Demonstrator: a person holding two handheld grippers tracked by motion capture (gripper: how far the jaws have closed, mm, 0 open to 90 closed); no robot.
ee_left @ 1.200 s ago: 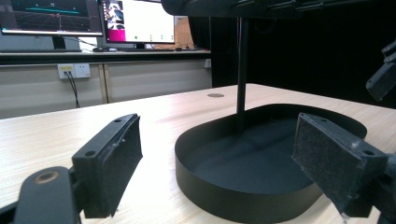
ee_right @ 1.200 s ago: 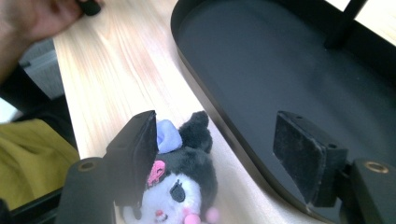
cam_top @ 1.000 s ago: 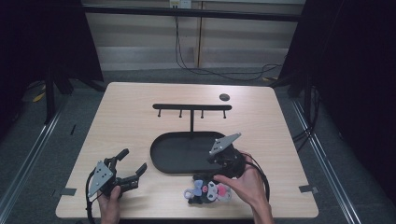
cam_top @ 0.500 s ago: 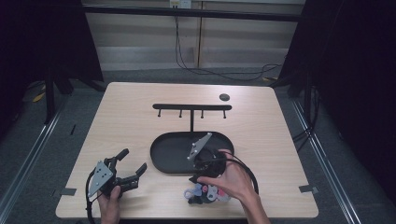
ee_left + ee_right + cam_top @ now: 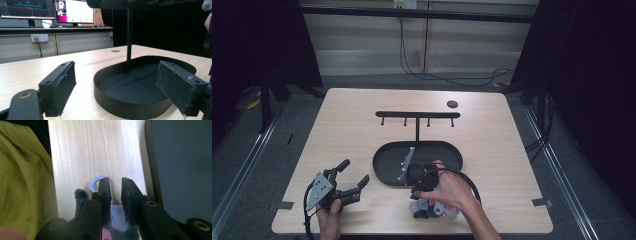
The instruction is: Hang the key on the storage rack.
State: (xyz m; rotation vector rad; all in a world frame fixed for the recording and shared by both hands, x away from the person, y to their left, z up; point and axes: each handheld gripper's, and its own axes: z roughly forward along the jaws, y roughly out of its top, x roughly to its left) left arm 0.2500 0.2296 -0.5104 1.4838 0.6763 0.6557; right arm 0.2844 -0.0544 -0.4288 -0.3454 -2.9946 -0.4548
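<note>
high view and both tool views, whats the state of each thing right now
left tool: open, nothing between its jaws, held low over the table near the tray
right tool: jaws close together, narrow gap, down over the small items; grip cannot be told
black oval tray: looks empty, flat on the table
hook rack: upright, nothing hanging
small items: heaped on the table by the tray's near edge

Each black gripper, the left gripper (image 5: 353, 182) and the right gripper (image 5: 115, 195), carried a grey three-cornered plate, a looping black cable, brass-ringed screw holes and flat dark pads (image 5: 175, 82); forearms were unsleeved.
</note>
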